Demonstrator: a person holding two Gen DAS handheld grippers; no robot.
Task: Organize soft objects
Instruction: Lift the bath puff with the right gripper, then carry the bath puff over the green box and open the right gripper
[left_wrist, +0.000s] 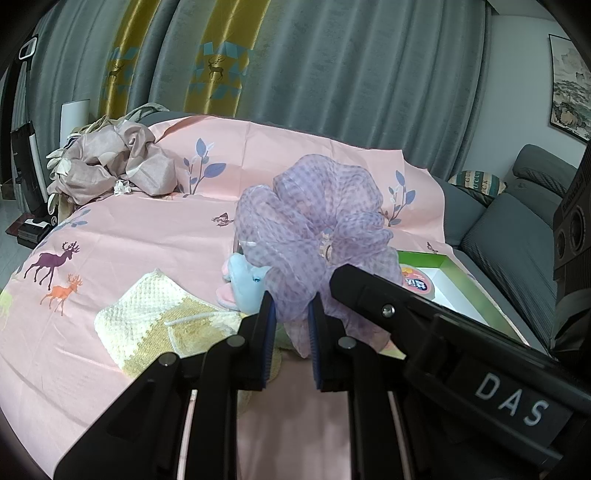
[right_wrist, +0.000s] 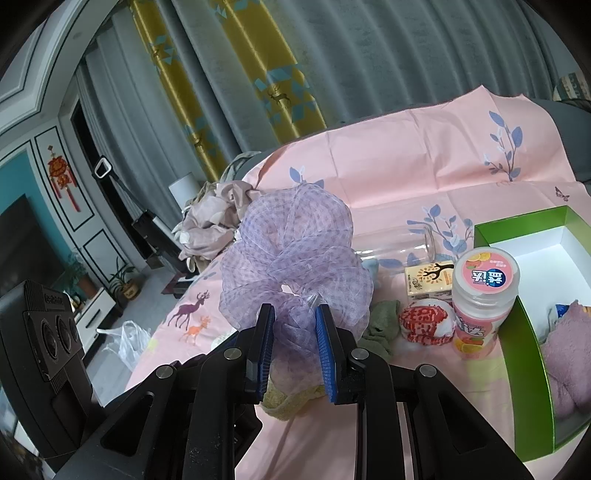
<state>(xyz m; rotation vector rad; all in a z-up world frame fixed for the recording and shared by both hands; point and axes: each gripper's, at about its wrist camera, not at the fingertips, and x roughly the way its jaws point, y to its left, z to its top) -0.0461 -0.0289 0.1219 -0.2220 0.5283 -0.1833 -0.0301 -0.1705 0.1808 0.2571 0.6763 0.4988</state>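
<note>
A lilac checked mesh puff (left_wrist: 314, 221) hangs above the pink bedsheet (left_wrist: 147, 229), held from two sides. My left gripper (left_wrist: 291, 314) is shut on its lower gathered part, mesh squeezed between the blue pads. The right gripper's black finger (left_wrist: 354, 284) reaches in from the right. In the right wrist view the puff (right_wrist: 291, 243) fills the middle and my right gripper (right_wrist: 293, 321) is shut on its bottom folds. A green box (right_wrist: 517, 332) with a white inside lies to the right and holds a mauve fluffy cloth (right_wrist: 565, 362).
On the sheet lie a cream knitted cloth (left_wrist: 155, 317), a blue plush toy (left_wrist: 245, 284), a green sock (right_wrist: 382, 325), a red-and-white soft ball (right_wrist: 428, 321), a pink bottle (right_wrist: 484, 295), a yellow carton (right_wrist: 430, 280) and a glass jar (right_wrist: 395, 243). Crumpled fabric (left_wrist: 118, 162) is piled far left.
</note>
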